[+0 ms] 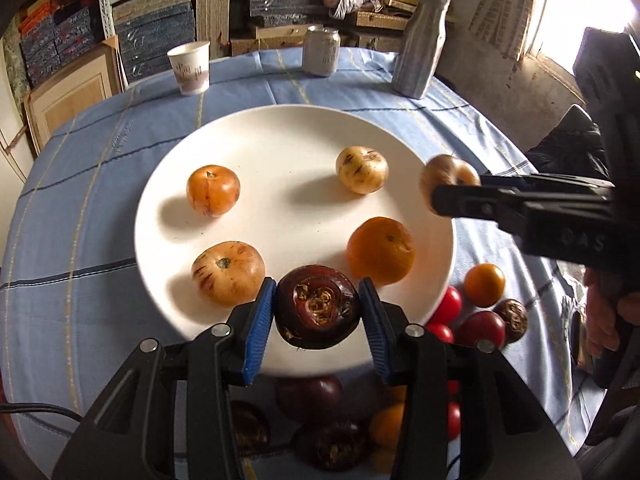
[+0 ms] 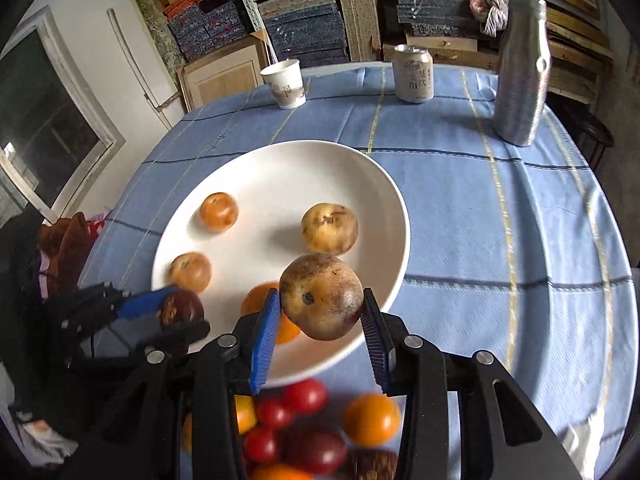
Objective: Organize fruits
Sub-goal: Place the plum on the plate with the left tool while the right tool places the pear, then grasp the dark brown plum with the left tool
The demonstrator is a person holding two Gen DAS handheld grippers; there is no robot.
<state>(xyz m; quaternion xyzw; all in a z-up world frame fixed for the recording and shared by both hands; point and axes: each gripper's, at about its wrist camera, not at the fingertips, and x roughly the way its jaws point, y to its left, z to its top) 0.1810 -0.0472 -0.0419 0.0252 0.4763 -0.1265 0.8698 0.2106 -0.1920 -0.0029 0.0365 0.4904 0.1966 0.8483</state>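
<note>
Left hand-held gripper clamping dark fruit over plate rim, right hand-held gripper clamping brown fruit over opposite rim

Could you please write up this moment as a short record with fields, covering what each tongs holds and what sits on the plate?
left tongs: shut on a dark purple fruit, held over the near rim of the white plate
right tongs: shut on a brownish yellow fruit, above the plate's edge
on plate: four fruits, including an orange and a pale yellow fruit
off plate: heap of red, orange and dark fruits on the blue cloth
far side: paper cup, can, bottle
</note>
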